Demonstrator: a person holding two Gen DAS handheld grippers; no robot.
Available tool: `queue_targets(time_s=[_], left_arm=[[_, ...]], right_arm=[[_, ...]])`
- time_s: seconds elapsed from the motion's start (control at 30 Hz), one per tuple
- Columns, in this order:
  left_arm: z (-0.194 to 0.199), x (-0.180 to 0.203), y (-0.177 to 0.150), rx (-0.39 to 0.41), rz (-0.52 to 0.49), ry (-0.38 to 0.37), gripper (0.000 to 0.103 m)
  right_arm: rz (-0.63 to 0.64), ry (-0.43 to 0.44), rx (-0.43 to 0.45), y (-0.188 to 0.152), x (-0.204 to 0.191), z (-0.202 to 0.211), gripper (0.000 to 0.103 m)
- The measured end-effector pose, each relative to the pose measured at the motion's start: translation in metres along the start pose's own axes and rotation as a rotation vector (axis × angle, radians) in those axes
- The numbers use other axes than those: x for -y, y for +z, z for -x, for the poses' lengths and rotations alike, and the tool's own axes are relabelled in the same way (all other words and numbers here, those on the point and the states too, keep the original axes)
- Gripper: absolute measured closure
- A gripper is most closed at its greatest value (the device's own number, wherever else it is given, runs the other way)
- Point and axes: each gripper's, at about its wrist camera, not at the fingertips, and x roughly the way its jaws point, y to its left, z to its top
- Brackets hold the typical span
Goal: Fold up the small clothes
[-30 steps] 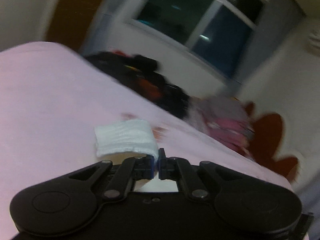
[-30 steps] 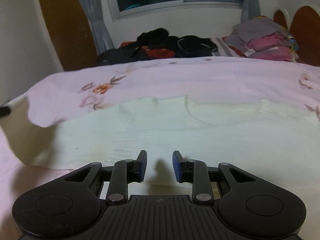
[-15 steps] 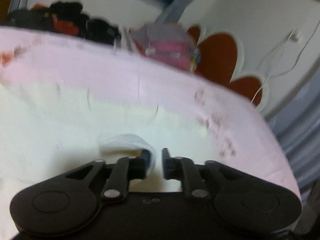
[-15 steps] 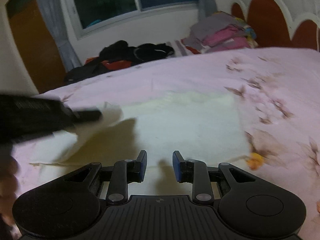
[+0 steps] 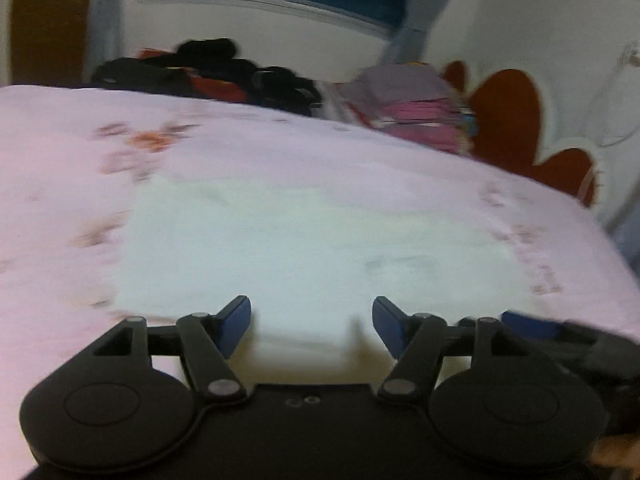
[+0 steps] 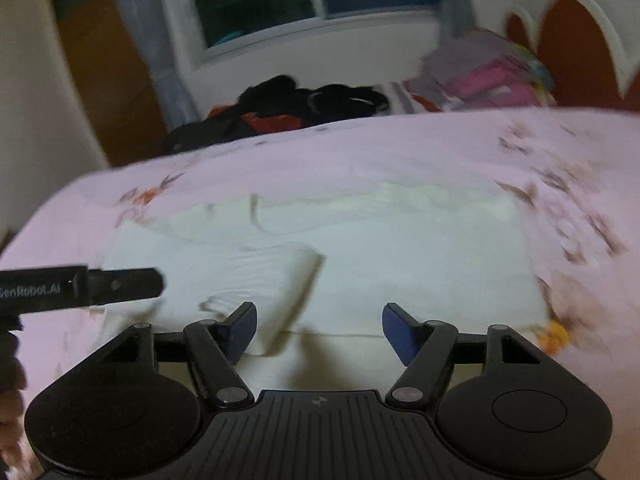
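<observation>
Both claws have let go since a second ago: the left claw point(image 5: 311, 324), then pinched on a white corner, now has its jaws spreading with nothing between them, and the right claw point(image 6: 319, 332), then narrowly parted, is widening too, empty as well. Each hangs just over the near edge of the garment point(image 5: 304, 236), a white piece lying flat on the pink sheet point(image 5: 60, 184); seen from the right wrist, the garment point(image 6: 400, 264) has its left part folded over onto itself, the doubled flap ending just ahead of the right claw's left finger. Left of the garment in that view, the left claw point(image 6: 120, 284) pokes in from the side. Beyond the garment, at the bed's far edge, lie dark clothes point(image 6: 304, 100), and to their right a folded stack point(image 6: 492, 76) beside the headboard point(image 6: 576, 48). Blur softens both views.
</observation>
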Motion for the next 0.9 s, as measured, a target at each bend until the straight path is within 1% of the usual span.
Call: queue_targets(time_s=[0.07,0.1,0.2,0.27,0.3,0.33,0.37,0.4,0.43,0.47,0.57,0.63,0.67,0.73,0.77,0.8,0.83,0.87,0.9], left_arm=[[0.000,-0.014,-0.007,-0.014,0.015,0.047,0.037],[0.004,-0.022,-0.009,-0.018,0.023,0.058,0.037],[-0.003,-0.032,-0.017,-0.041,0.034,0.091,0.038],[-0.010,-0.034,-0.020,-0.049,0.024,0.116,0.038],[-0.011,-0.038,-0.022,-0.048,0.018,0.128,0.040],[-0.012,-0.039,-0.022,-0.044,0.008,0.142,0.040],[-0.013,-0.040,-0.023,-0.038,-0.002,0.155,0.040],[-0.014,-0.040,-0.023,-0.033,-0.009,0.164,0.040],[-0.015,-0.040,-0.022,-0.027,-0.017,0.173,0.040],[-0.016,-0.042,-0.022,-0.022,-0.020,0.179,0.040],[-0.019,-0.044,-0.021,-0.010,-0.025,0.197,0.040],[-0.021,-0.044,-0.019,-0.004,-0.024,0.204,0.039],[-0.022,-0.045,-0.018,0.000,-0.018,0.206,0.039],[-0.024,-0.046,-0.016,0.013,-0.006,0.211,0.042],[-0.025,-0.048,-0.015,0.023,0.003,0.211,0.045],[-0.025,-0.050,-0.014,0.036,0.016,0.211,0.054],[-0.025,-0.052,-0.014,0.045,0.025,0.206,0.060],[-0.024,-0.054,-0.014,0.054,0.031,0.200,0.064],[-0.024,-0.056,-0.014,0.060,0.031,0.190,0.073]], right_arm=[[0.036,0.019,-0.010,-0.003,-0.013,-0.006,0.034],[0.061,0.024,-0.012,-0.006,-0.021,-0.008,0.034],[0.158,-0.016,-0.009,-0.012,-0.039,-0.020,0.034],[0.187,-0.048,-0.014,-0.014,-0.042,-0.029,0.051],[0.186,-0.063,-0.024,-0.014,-0.039,-0.036,0.066],[0.173,-0.070,-0.034,-0.013,-0.037,-0.041,0.075],[0.152,-0.067,-0.043,-0.012,-0.033,-0.044,0.077],[0.138,-0.062,-0.047,-0.010,-0.029,-0.046,0.081],[0.124,-0.057,-0.041,-0.008,-0.027,-0.044,0.094],[0.110,-0.054,-0.030,-0.005,-0.024,-0.042,0.100],[0.032,-0.056,0.048,0.011,-0.010,-0.024,0.101],[0.017,-0.081,0.087,0.022,0.001,-0.015,0.101],[0.014,-0.092,0.092,0.026,0.007,-0.012,0.101],[-0.053,-0.082,0.072,0.034,0.027,-0.013,0.101],[-0.094,-0.074,0.058,0.034,0.037,-0.014,0.101],[-0.125,-0.070,0.042,0.033,0.046,-0.016,0.101],[-0.150,-0.070,0.026,0.031,0.054,-0.018,0.101],[-0.166,-0.071,0.014,0.028,0.061,-0.019,0.101],[-0.176,-0.077,0.004,0.026,0.069,-0.017,0.101]])
